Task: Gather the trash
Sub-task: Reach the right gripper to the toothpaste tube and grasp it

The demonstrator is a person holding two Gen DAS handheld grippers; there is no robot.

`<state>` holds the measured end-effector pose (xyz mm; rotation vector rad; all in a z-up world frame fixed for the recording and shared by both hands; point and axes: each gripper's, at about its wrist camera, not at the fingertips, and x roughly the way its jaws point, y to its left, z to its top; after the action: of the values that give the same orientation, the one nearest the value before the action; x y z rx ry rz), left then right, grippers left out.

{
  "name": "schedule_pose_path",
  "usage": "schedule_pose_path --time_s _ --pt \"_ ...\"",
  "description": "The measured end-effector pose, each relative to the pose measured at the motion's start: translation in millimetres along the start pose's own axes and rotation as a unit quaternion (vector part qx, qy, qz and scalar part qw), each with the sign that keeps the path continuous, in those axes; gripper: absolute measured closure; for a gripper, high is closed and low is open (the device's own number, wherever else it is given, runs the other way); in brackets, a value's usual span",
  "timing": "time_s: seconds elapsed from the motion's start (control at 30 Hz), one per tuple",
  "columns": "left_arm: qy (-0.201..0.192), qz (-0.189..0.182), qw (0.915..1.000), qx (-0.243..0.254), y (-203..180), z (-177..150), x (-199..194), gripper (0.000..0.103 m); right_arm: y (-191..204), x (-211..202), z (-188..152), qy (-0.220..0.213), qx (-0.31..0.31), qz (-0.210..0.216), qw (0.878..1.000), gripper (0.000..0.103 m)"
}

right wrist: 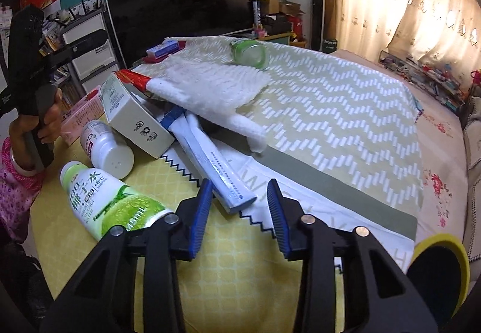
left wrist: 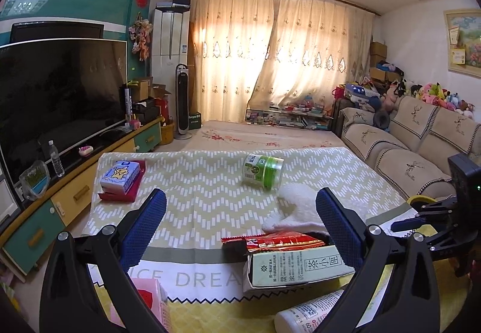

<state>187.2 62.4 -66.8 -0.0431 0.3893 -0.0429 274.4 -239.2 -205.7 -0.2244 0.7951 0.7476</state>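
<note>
Trash lies scattered over the near end of the table (right wrist: 345, 110), which wears a pale green zigzag cloth with a yellow mat at its near edge. My right tongs (right wrist: 240, 206) hover low over that near edge, jaws part-way apart and gripping nothing; the flat end of a blue-and-white tube (right wrist: 210, 161) lies just ahead of the blue pads, apart from them. At the near left corner lie a green drink bottle (right wrist: 111, 206) and a white pill bottle (right wrist: 106, 149), both on their sides. Just beyond them sits a pale carton (right wrist: 135, 116), tipped, with a red wrapper (right wrist: 135, 79) touching its far side. A white fluffy cloth (right wrist: 210, 86) drapes over the tube's far end. Farther along the table, a green can (left wrist: 263, 170) lies on its side, and a blue tissue pack (left wrist: 120, 178) rests on a red tray near the far left corner. My left tongs (left wrist: 240, 203) stand released, wide apart, with the carton and wrapper between the fingers, untouched.
</note>
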Motion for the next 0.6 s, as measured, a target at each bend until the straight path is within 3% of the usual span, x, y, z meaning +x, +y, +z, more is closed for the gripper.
schedule_pose_path --time_s 0.13,0.2,0.27,0.37,0.6 --pt "0.003 -0.003 1.0 0.0 -2 -1 1 0.005 -1 9 4 0.008 0.008 0.026 1.0 0.066" --pt "0.005 -0.004 1.0 0.001 -2 -1 2 0.005 -2 11 5 0.013 0.016 0.034 0.999 0.071" --pt "0.005 -0.004 1.0 0.003 -3 -1 3 0.005 -2 9 6 0.014 0.019 0.037 0.999 0.083" --pt "0.007 -0.005 0.9999 0.006 -5 -2 4 0.005 2 2 4 0.01 0.025 0.035 0.999 0.089" --pt "0.003 -0.013 0.9999 0.01 -8 -2 3 0.005 14 -34 -12 -0.024 0.035 0.033 0.999 0.093"
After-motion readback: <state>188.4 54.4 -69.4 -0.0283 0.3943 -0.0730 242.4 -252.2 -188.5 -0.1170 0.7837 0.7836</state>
